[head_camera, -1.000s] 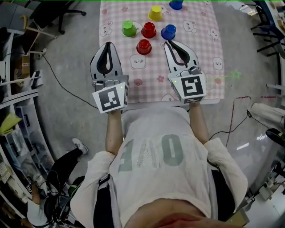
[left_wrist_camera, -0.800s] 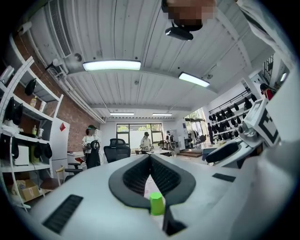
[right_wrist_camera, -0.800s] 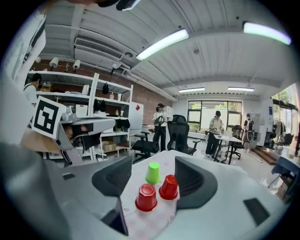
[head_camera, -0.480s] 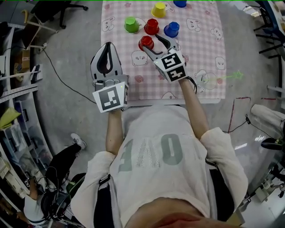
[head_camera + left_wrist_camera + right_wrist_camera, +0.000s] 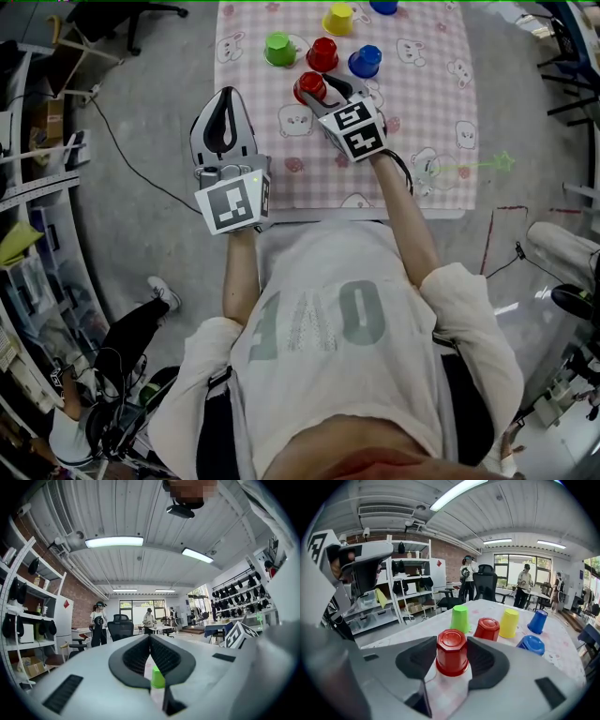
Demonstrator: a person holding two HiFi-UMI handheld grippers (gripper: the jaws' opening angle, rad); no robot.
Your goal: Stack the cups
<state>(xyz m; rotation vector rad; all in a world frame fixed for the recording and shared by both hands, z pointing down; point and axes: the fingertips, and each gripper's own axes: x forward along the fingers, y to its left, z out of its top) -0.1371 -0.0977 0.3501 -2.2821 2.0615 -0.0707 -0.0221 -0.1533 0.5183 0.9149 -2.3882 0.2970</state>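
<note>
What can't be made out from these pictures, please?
1. Head view: far blue cup, cut off by the top edge.
2. Head view: near red cup, partly behind the right tool.
3. Left gripper view: left tool hides all but the green cup.
4. Right gripper view: whether the jaws press the near red cup, too close to tell.

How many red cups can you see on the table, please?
2: the near red cup sits between the right gripper's jaws; the far red cup stands behind it, beside the green cup.
</note>
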